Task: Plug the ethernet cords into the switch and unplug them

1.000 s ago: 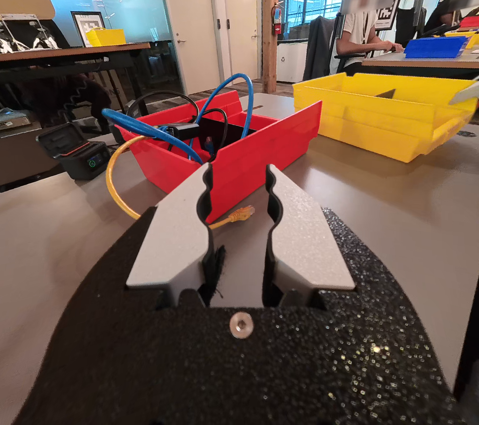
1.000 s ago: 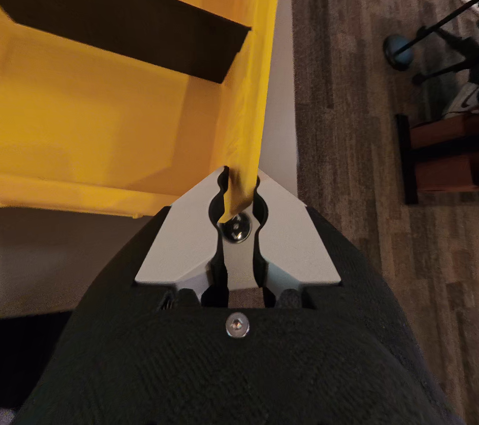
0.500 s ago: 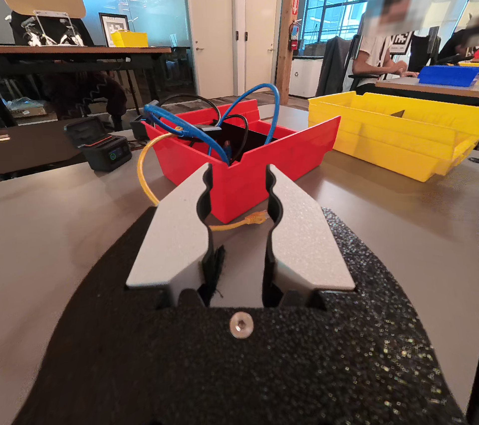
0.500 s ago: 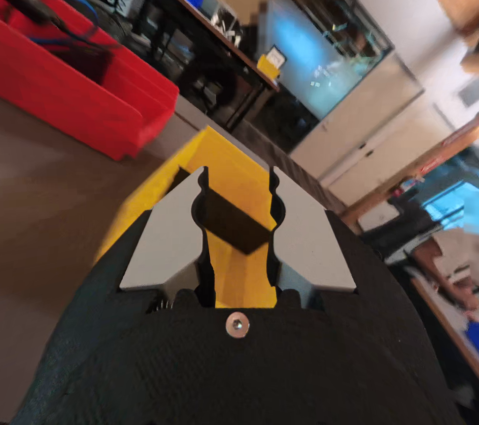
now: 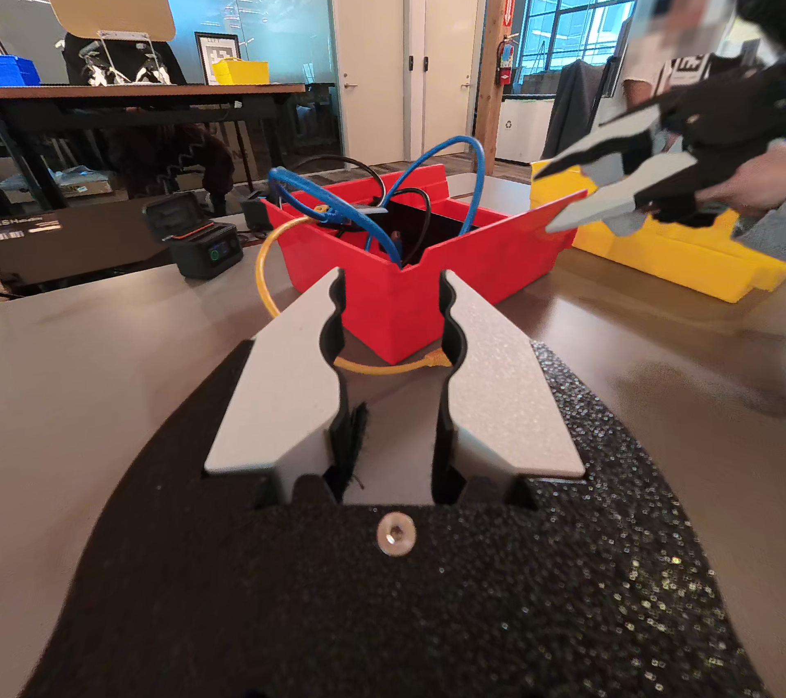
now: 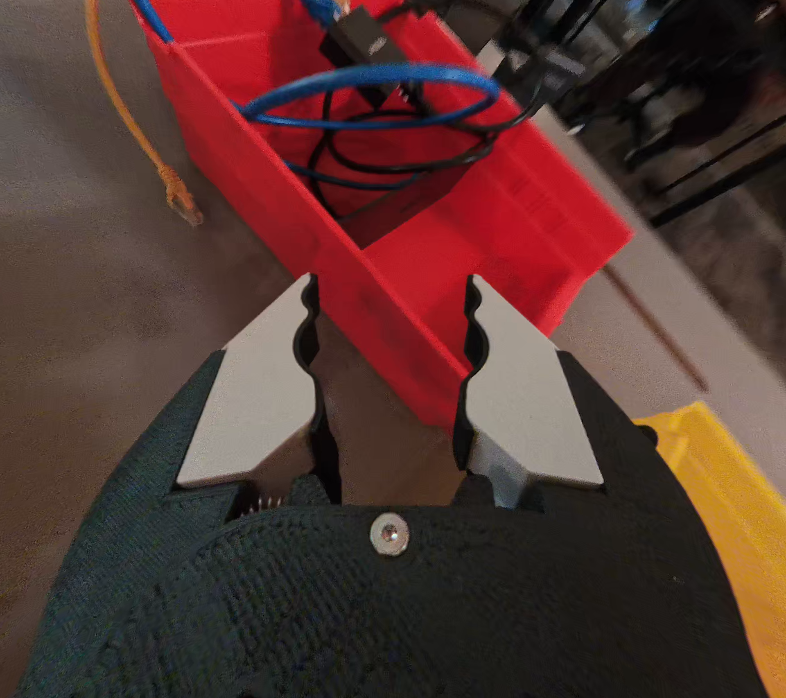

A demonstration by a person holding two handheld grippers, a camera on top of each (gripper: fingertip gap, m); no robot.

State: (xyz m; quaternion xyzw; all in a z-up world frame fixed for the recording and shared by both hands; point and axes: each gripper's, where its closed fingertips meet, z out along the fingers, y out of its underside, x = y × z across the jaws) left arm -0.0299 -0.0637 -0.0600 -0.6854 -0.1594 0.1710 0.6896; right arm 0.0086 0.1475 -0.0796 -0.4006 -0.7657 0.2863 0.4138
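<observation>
A red bin (image 5: 395, 307) holds a small black switch (image 6: 361, 39), blue ethernet cords (image 6: 370, 73) and a black cable. The blue cords (image 5: 336, 205) loop above the rim. An orange cord (image 5: 266, 269) hangs out over the bin's left side, and its plug (image 6: 183, 205) lies on the table. My left gripper (image 5: 391, 277) is open and empty, low over the table just in front of the bin's near corner, with the orange plug (image 5: 438, 360) between its fingers. My right gripper (image 6: 391, 280) is open and empty above the bin's right end; it also shows in the left wrist view (image 5: 542, 202).
A yellow bin (image 5: 680, 265) stands right of the red one, at the lower right in the right wrist view (image 6: 723, 507). A small black case (image 5: 195, 248) sits at the table's far left. A seated person and other tables are behind.
My right gripper let go of the yellow bin's wall, opened, and swung left over the red bin. My left gripper stayed open and drew a little nearer the red bin.
</observation>
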